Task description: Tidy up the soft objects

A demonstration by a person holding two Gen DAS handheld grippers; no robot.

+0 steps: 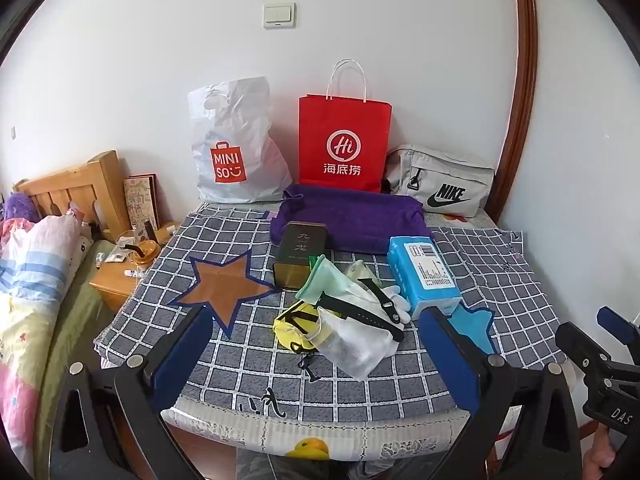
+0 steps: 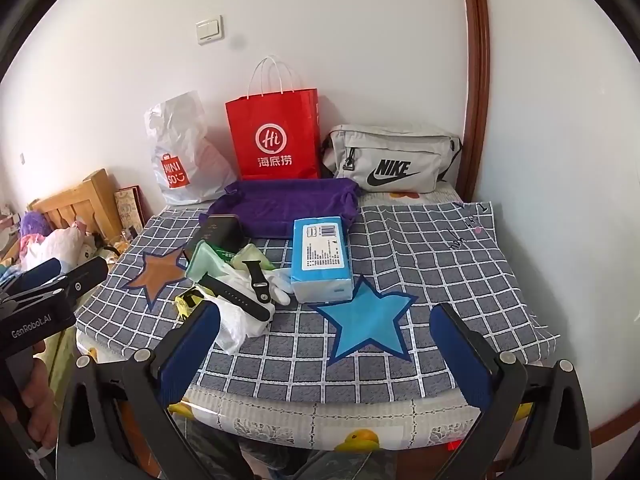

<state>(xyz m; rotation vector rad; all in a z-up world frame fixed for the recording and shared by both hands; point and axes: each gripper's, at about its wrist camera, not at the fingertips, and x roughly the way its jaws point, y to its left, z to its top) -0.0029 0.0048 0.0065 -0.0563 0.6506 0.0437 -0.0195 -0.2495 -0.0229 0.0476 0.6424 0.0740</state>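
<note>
Left gripper (image 1: 316,356): jaws spread wide and holding nothing, hovering over the near edge of the checked cloth (image 1: 248,364), its fingers framing the pile
Right gripper (image 2: 326,346): also wide apart and empty, aimed further right, with the blue star (image 2: 366,322) lying between its fingers
Soft pile: a heap at mid-cloth, dead ahead of the left gripper; from the right wrist view it sits ahead and to the left, partly behind the left finger
White pouch (image 1: 352,346): nearest item of the heap, long axis slanting from upper left to lower right, lying just beyond the left gripper's opening
Yellow item (image 1: 294,330): touching the pouch on its left, partly tucked under it
Black watch strap (image 1: 360,314): draped across the top of the heap, running diagonally over the pouch
Green cloth (image 1: 324,280): behind the pouch, leaning toward the dark box (image 1: 300,254)
White glove (image 1: 396,300): right side of the heap, just beside the blue tissue pack (image 1: 424,276)
Purple towel (image 1: 352,218): farther back, in front of the red bag (image 1: 344,144)
Orange star (image 1: 226,284): left of the heap, apart from it
Nearer arm, by my reading: the left, since the pouch lies straight along its line; a turn of the wrist would be needed to close across the pouch's short side
</note>
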